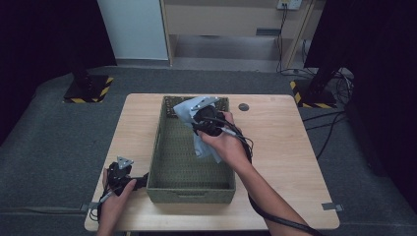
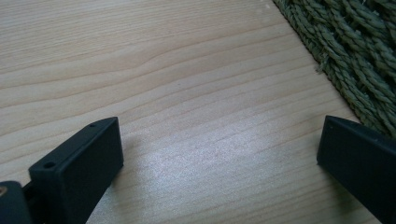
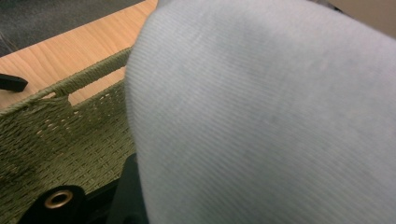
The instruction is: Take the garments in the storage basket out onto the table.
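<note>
two grippers are in play. the right gripper (image 1: 196, 114) sits over the far end of the basket (image 1: 156, 147), near the upper middle of the high view, and it appears clenched on a pale blue cloth (image 1: 205, 147); its jaw tips are buried in the fabric, so the grasp is judged from how the cloth hangs from it and not from seeing the jaws meet. in the right gripper view the cloth (image 3: 261, 116) covers most of the frame, pressed up close to the camera, with the woven basket wall (image 3: 56, 121) at the left and a strip of table (image 3: 70, 51) beyond it.

the cloth drapes from the gripper downward and toward the lower right of the high view, along the hand, so its long axis runs roughly with the basket's length. it hangs above the inside of the basket, toward its right wall; whether its lower edge touches the basket floor i cannot tell.

the left gripper (image 1: 129, 183) rests at the lower left of the high view, just beside the basket's near left corner, released, jaws wide apart over bare table (image 2: 187, 93), with the basket weave (image 2: 355, 51) at the upper right of its view.

the right hand (image 1: 223, 142) is plainly nearer the cloth; a straight lowering would likely put it in the basket.
</note>
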Action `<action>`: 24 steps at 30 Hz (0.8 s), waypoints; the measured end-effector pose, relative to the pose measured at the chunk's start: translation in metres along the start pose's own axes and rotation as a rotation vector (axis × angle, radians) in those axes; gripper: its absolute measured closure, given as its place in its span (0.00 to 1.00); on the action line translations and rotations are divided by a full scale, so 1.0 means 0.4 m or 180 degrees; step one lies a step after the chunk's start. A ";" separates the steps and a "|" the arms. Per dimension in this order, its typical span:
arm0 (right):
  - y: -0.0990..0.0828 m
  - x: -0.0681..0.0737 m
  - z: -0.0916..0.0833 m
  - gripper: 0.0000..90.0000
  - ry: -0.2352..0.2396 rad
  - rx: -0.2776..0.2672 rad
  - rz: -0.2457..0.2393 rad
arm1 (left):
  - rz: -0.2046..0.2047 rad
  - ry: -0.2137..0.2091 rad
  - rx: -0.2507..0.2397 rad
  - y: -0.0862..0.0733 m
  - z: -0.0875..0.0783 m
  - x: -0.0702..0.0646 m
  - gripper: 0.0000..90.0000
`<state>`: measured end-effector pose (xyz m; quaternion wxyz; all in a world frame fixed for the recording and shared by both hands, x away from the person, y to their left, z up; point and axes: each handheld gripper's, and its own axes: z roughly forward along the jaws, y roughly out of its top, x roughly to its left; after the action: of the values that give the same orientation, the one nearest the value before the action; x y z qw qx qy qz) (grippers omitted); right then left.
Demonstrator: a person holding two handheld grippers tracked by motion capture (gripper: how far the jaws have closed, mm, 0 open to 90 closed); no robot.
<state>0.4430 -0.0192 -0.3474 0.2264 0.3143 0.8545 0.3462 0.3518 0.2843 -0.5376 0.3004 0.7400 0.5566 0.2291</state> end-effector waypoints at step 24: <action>-0.047 -0.050 -0.085 0.67 -0.0063 -0.0002 0.0026 | 0.0001 0.0002 0.0000 0.000 0.000 0.000 0.00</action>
<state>0.4294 -0.0587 -0.3355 0.2335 0.3211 0.8508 0.3442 0.3518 0.2843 -0.5376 0.3002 0.7400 0.5565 0.2295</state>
